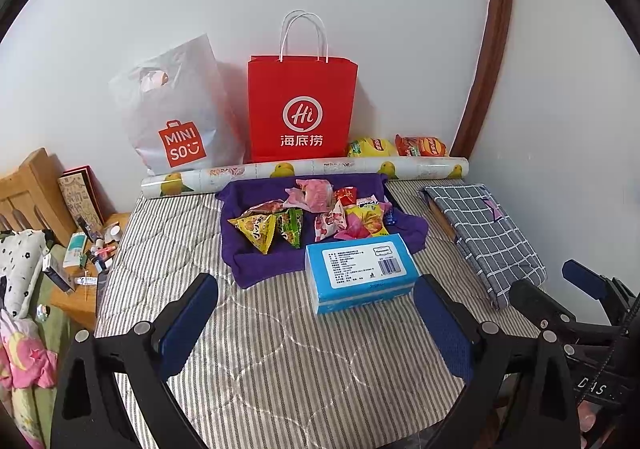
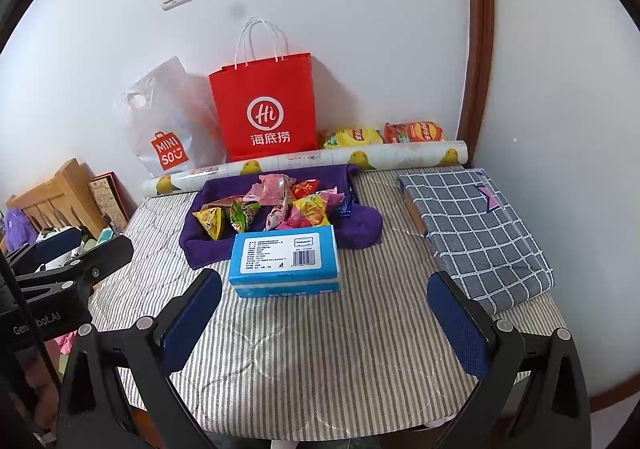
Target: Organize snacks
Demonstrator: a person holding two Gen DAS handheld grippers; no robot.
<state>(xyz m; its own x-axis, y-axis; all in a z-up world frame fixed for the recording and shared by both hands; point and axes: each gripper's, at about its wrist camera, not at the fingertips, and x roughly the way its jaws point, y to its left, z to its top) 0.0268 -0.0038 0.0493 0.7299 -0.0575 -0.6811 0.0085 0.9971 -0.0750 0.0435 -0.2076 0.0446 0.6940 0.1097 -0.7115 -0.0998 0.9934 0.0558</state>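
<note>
A pile of small snack packets [image 1: 316, 217] [image 2: 272, 209] lies on a purple cloth [image 1: 256, 261] [image 2: 200, 245] on a striped mattress. A blue tissue pack [image 1: 358, 271] [image 2: 286, 261] lies just in front of the pile. Two chip bags, one yellow [image 1: 370, 148] [image 2: 352, 137] and one orange [image 1: 422, 145] [image 2: 414, 132], lie against the back wall. My left gripper [image 1: 316, 323] is open and empty, short of the tissue pack. My right gripper [image 2: 324, 319] is open and empty, also in front of the tissue pack.
A red paper bag [image 1: 302, 109] [image 2: 266, 109] and a white Miniso bag [image 1: 176, 121] [image 2: 168, 129] stand at the wall behind a patterned roll [image 1: 304, 171] [image 2: 312, 161]. A folded checked cloth [image 1: 486, 237] [image 2: 476, 229] lies at right. A cluttered wooden nightstand [image 1: 92, 253] is at left.
</note>
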